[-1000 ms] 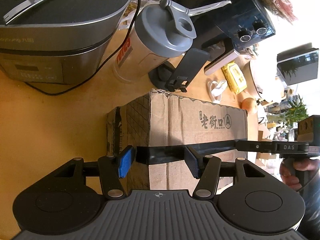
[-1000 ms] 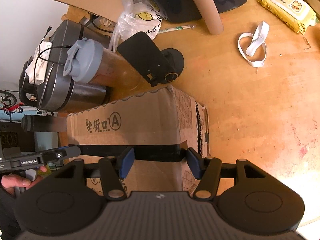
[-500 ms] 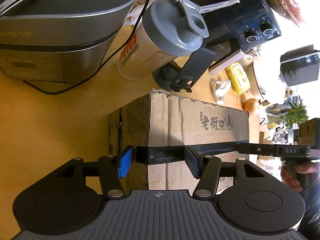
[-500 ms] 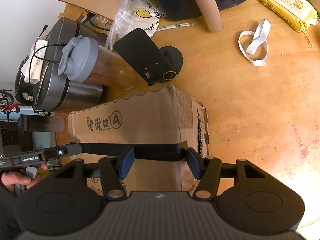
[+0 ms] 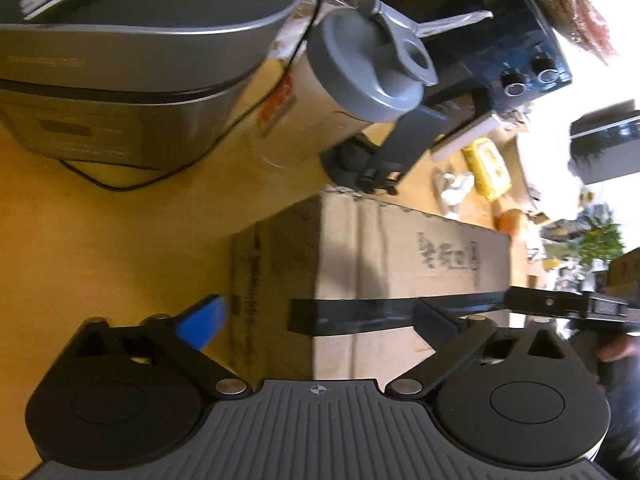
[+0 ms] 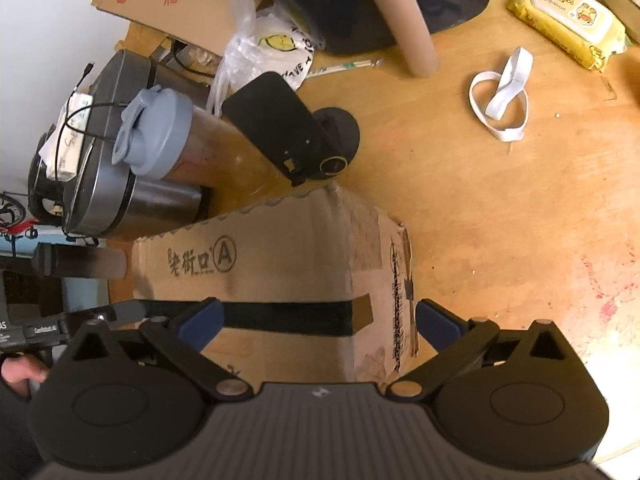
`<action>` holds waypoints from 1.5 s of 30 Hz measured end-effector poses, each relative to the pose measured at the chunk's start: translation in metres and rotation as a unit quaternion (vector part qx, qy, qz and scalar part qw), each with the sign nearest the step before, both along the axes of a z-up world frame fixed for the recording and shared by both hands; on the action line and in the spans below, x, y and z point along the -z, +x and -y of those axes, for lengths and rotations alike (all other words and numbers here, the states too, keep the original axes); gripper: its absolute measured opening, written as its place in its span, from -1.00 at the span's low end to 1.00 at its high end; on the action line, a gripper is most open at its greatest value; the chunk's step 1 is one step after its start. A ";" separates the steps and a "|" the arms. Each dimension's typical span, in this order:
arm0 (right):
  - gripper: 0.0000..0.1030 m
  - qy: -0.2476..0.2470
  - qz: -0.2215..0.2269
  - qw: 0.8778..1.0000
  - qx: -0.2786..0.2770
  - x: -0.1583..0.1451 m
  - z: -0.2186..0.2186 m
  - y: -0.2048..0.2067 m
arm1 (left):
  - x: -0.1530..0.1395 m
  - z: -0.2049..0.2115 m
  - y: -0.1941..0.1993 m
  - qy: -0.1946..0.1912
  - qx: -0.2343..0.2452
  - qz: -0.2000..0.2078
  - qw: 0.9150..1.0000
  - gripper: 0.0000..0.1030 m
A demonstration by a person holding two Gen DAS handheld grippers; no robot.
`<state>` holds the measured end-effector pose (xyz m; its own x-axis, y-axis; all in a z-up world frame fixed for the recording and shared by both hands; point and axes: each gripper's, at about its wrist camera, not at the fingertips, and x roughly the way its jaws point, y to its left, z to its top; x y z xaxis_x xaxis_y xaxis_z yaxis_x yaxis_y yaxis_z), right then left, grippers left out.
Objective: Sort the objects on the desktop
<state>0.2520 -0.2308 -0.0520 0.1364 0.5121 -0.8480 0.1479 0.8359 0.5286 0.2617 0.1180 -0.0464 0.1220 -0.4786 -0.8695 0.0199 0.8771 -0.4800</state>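
Left wrist view, from left: a cooker (image 5: 120,60), a shaker (image 5: 352,92), a stand (image 5: 384,152), then the box (image 5: 400,264) on the desk (image 5: 100,240). The left gripper (image 5: 316,320) has its fingers spread wide across the box's near corner, holding nothing. Right wrist view shows the right gripper (image 6: 318,320) just as wide at the box's other end, also empty. Beyond lie a strap (image 6: 500,96) and wipes (image 6: 568,20). Risk, as I judge it: the box stands just beside the stand and shaker, so pushing it forward could topple them.
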 end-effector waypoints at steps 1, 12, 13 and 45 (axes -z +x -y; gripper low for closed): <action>1.00 0.004 -0.002 1.000 -0.001 0.001 0.000 -0.001 | 0.000 -0.001 -0.001 0.001 0.000 -0.002 1.000 1.00; 1.00 0.006 -0.008 1.000 0.002 0.004 0.004 -0.009 | 0.001 -0.005 -0.008 0.005 -0.007 -0.010 1.000 1.00; 1.00 0.006 -0.007 1.000 0.002 0.003 0.004 -0.009 | 0.001 -0.005 -0.009 0.005 -0.009 -0.010 1.000 1.00; 1.00 -0.043 0.091 0.995 -0.023 -0.038 0.005 -0.117 | -0.049 0.027 -0.121 0.101 -0.023 0.091 0.990 1.00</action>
<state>0.1352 -0.2353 -0.0143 0.2708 0.4476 -0.8523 0.0169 0.8830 0.4691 0.1405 0.0907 0.0024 0.3033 -0.2880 -0.9083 0.0472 0.9566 -0.2875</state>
